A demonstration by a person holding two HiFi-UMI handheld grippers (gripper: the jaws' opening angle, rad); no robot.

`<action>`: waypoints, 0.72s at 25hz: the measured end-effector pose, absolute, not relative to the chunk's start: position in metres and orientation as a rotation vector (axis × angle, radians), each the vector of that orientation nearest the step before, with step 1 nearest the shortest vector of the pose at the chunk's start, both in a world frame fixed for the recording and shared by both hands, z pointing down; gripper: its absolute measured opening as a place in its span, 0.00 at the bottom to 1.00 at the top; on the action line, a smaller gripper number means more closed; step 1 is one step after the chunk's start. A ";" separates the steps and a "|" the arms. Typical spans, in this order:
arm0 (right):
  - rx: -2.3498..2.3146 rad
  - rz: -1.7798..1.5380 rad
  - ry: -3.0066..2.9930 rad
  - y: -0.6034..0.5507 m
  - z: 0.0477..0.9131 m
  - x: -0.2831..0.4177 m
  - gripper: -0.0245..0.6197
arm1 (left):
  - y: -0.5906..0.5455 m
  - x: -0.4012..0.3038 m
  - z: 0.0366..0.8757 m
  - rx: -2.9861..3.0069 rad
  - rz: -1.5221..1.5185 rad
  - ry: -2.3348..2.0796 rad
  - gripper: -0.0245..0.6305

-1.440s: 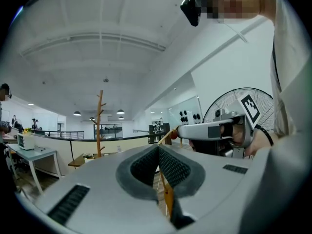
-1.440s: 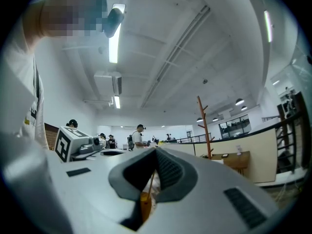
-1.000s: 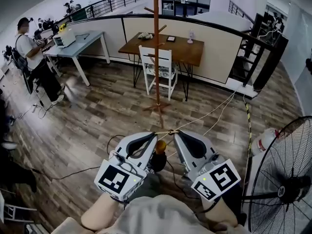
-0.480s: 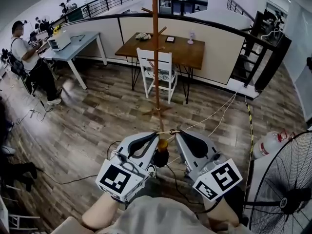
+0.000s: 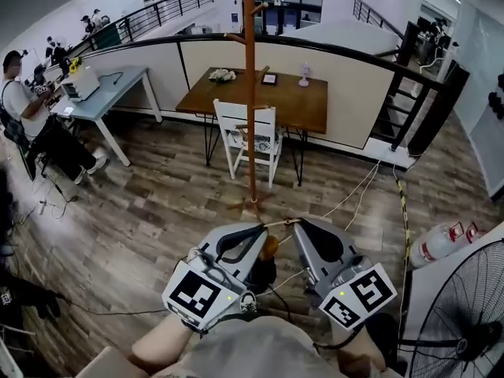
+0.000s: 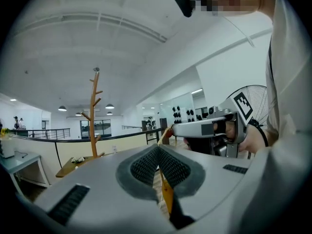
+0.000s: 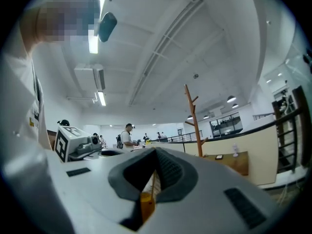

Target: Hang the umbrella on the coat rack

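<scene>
The umbrella (image 5: 261,275) is a folded black one with an orange handle (image 5: 270,247) and hangs close to my body between both grippers. Its thin wrist strap (image 5: 277,222) is stretched between the two tips. My left gripper (image 5: 261,226) is shut on the strap's left end, my right gripper (image 5: 297,221) on its right end. In the left gripper view the strap (image 6: 157,175) runs between the closed pads above the orange handle (image 6: 167,199); the right gripper view shows the same strap (image 7: 154,180) and handle (image 7: 146,204). The wooden coat rack (image 5: 250,93) stands ahead on the floor, apart from the grippers.
A white chair (image 5: 251,138) and a wooden table (image 5: 303,105) stand just behind the rack. Cables (image 5: 354,191) trail across the floor to the right. A gas cylinder (image 5: 438,242) and a large fan (image 5: 465,321) stand at the right. A person (image 5: 24,105) sits by a desk (image 5: 110,89) at the left.
The view has drawn nearer to the coat rack, which now looms larger. Both grippers stay shut on the strap and have shifted slightly right in the picture.
</scene>
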State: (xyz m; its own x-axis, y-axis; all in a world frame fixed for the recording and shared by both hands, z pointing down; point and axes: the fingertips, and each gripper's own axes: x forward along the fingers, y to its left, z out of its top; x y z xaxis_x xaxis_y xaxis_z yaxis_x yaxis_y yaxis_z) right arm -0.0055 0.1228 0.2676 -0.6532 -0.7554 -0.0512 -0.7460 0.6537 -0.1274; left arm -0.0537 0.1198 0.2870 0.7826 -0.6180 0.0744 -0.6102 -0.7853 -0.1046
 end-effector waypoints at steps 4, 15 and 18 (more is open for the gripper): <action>-1.276 -0.133 2.730 0.084 0.261 -0.017 0.04 | 0.080 -0.065 0.280 -2.884 -0.157 0.921 0.04; -1.325 -0.070 2.716 -0.010 0.253 -0.037 0.04 | -0.015 -0.087 0.271 -2.862 -0.094 0.973 0.04; -1.313 -0.049 2.725 -0.032 0.253 -0.042 0.04 | -0.037 -0.091 0.272 -2.868 -0.073 1.004 0.04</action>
